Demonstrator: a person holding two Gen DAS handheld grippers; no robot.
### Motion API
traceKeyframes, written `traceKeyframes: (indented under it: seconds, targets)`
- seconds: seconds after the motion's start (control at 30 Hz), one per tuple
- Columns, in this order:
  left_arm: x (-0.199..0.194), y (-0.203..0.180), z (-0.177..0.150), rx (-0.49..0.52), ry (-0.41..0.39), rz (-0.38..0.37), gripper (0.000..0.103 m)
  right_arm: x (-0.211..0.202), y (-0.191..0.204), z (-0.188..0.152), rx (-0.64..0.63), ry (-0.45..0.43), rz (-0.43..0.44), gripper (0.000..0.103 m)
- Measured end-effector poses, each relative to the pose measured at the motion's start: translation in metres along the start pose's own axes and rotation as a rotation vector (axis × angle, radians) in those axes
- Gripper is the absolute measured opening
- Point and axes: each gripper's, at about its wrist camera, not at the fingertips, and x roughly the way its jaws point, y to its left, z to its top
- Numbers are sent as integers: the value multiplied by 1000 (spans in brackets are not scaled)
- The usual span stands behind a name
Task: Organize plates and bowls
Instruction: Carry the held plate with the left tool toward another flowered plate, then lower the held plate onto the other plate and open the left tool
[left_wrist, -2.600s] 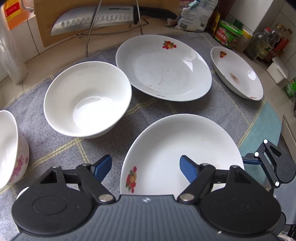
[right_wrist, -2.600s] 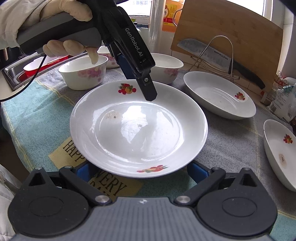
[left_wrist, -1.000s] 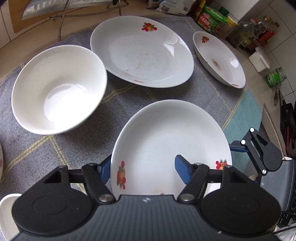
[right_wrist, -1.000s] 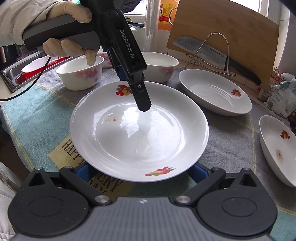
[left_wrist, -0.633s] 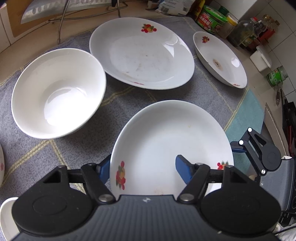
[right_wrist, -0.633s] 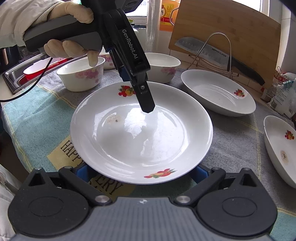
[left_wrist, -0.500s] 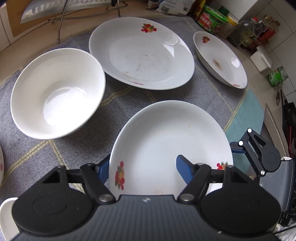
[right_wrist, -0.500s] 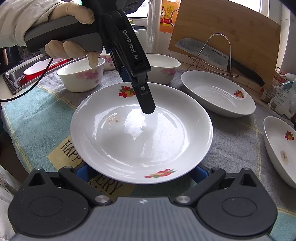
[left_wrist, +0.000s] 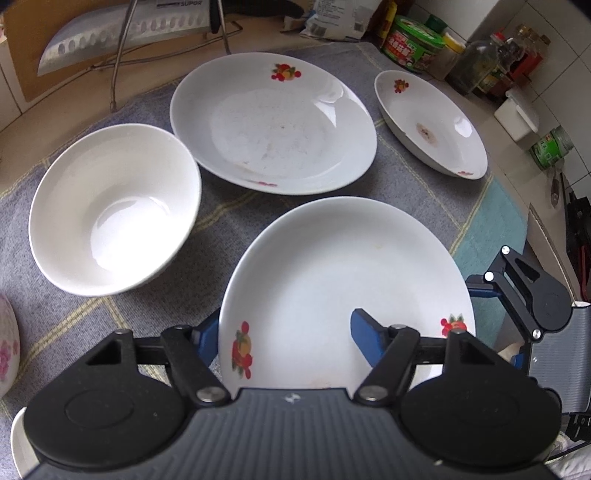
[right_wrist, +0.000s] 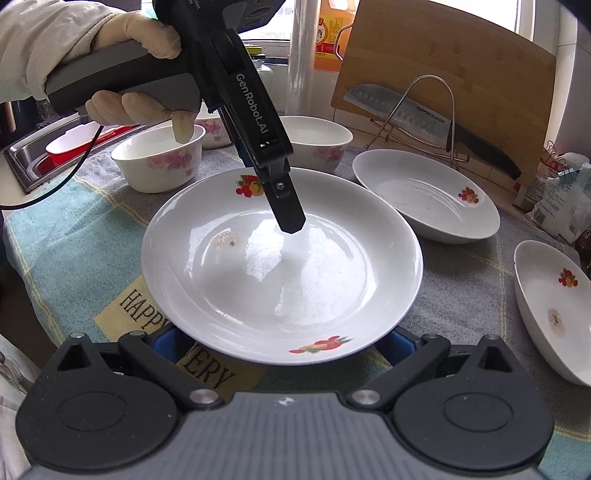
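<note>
The plate (right_wrist: 280, 280), white with fruit sprigs on its rim, sits at the middle of the grey and teal cloth (right_wrist: 81, 236), and both tools are on it. The left gripper (left_wrist: 284, 332) straddles the far rim: one blue pad dips out of sight behind the edge, the other stands over the plate's inside, tip right at the glossy surface. Its jaws have just been closing with that rim between them, the gap middling, and whether the pads actually pinch I can't tell. A gloved hand (right_wrist: 140, 92) holds its handle, the sleeve cut off at the frame's edge. The right gripper (right_wrist: 282, 342) comes in low at the near rim, fingers spread wide, both tips hidden under the plate, so a grip there can't be judged either. Just beyond lie a big deep plate (left_wrist: 273, 122) and a smaller dish (left_wrist: 432, 125) with a brown smear, apart from each other. A plain white bowl (left_wrist: 110, 206) stands beside the big one. A pink-flowered bowl (left_wrist: 7, 339) is sliced off by the frame. At the back, a knife (left_wrist: 122, 33) leans in a wire rack against a wooden board (right_wrist: 443, 74), its handle out of view from the left wrist.
</note>
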Motion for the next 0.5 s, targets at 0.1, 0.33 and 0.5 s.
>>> traceKeyframes:
  seconds: [0.1,0.33,0.5]
  targets:
    - [-4,-5,4,11,-8,7,70,-6,-5,4,-10,-8,-5,103]
    - [-11,-16,16,18,-25,4,70,-19,-19,9,-10,-8,-8,103]
    - [-12,-32,29,40,-35,12,70,-32,-34,9,-9,-13,-18,103]
